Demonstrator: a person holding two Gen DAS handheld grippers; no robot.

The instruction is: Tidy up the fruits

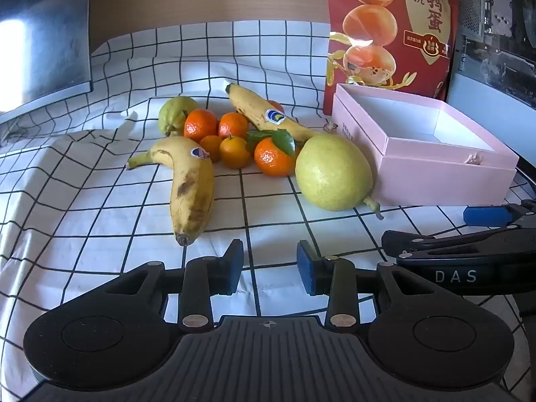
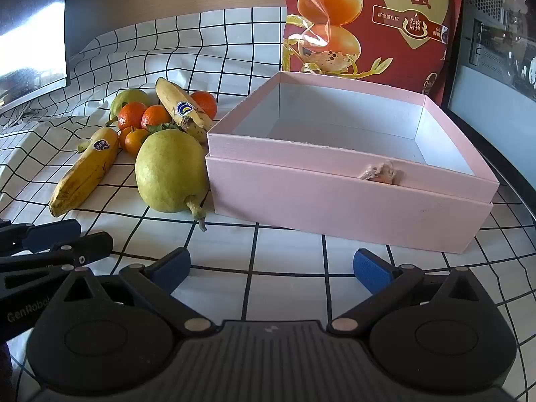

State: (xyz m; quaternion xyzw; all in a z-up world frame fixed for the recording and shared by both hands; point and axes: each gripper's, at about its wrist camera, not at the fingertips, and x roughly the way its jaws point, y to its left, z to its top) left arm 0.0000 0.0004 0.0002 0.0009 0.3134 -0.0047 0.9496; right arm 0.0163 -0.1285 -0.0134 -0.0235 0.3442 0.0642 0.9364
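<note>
A pile of fruit lies on the checked cloth: a near banana [image 1: 189,184] [image 2: 85,171], a far banana [image 1: 264,114] [image 2: 182,107], several tangerines [image 1: 273,157] [image 2: 132,115], a big yellow-green pear [image 1: 333,172] [image 2: 171,171] and a small green pear [image 1: 176,112] [image 2: 129,97]. An open pink box [image 1: 445,181] [image 2: 348,207], empty, stands right of the big pear. My left gripper [image 1: 269,264] is open and empty, short of the near banana. My right gripper [image 2: 271,268] is open wide and empty, in front of the box.
A red snack bag [image 1: 392,26] [image 2: 372,20] stands behind the box. A dark monitor [image 1: 43,33] is at the far left. The right gripper shows at the right edge of the left wrist view [image 1: 475,231]. A dark table edge [image 2: 512,174] runs right of the box.
</note>
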